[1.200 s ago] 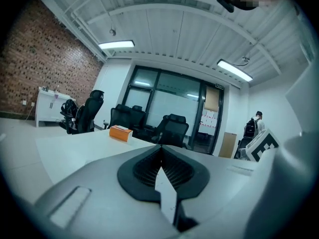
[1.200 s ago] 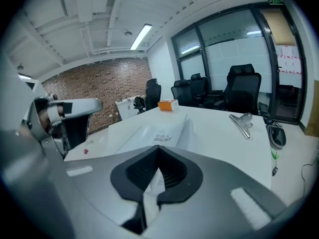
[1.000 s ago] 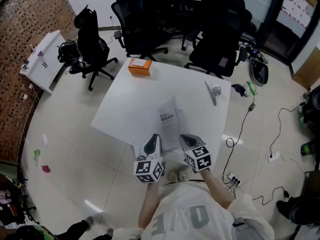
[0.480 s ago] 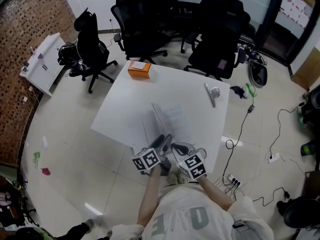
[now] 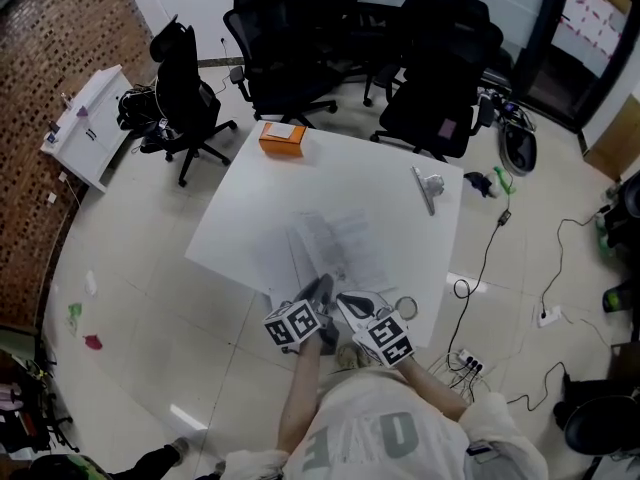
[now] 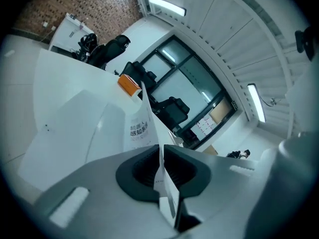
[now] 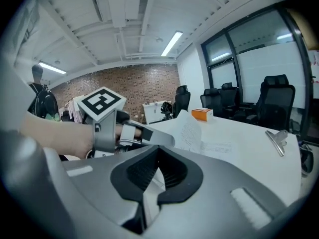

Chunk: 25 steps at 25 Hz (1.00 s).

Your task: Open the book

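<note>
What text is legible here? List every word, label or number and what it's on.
"ONE", roughly, in large letters, partly hidden: person's shirt.
Chinese title on the lifted leaf of the book: too blurred to read.
Print on its open pages: too small.
Label on the orange box: unreadable.

The open white paper book (image 5: 335, 243) lay at the near edge of the square white table (image 5: 250, 208). The orange cardboard box (image 5: 281, 135) sat by its far left corner, and the metal clip (image 5: 427, 185) by its far right corner.
</note>
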Motion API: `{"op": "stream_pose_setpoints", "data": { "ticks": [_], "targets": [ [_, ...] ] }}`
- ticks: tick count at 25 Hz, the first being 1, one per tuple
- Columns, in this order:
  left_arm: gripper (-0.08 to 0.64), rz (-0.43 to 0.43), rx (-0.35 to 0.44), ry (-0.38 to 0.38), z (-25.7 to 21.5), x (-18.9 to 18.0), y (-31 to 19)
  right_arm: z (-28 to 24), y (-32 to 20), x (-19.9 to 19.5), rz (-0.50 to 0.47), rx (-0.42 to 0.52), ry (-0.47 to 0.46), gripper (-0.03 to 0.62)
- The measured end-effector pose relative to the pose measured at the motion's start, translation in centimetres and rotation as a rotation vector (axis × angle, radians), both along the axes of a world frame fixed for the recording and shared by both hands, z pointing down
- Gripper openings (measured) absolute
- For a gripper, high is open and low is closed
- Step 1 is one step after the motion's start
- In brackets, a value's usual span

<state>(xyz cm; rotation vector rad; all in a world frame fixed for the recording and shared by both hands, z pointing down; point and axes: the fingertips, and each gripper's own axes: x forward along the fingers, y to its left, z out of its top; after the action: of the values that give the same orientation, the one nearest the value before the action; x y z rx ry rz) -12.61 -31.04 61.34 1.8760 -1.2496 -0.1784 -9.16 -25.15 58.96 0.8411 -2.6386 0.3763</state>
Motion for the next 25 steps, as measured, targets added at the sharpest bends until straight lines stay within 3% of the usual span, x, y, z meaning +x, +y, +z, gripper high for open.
{"op": "stream_pose_setpoints", "data": {
  "ticks": [4,9,18,25],
  "targets": [
    [0.035,-0.126,0.045,-0.034,-0.6,-4.2,0.0,0.5,-1.0,1.6,0.068,-0.01,0.002,0.005],
    [0.046,-0.171,0.067,-0.173,-0.4,-7.3,0.9,3.8,-3.1,3.6,0.152,-0.082,0.067,0.005],
    [0.064,-0.216,0.004,-0.419,3.8,-12.6,1.7,10.6,-3.8,7.5,0.268,-0.225,0.24,0.005],
    [0.075,-0.22,-0.094,-0.51,7.6,-14.0,2.1,11.5,-4.5,7.7,0.274,-0.216,0.291,0.005]
  ]
}}
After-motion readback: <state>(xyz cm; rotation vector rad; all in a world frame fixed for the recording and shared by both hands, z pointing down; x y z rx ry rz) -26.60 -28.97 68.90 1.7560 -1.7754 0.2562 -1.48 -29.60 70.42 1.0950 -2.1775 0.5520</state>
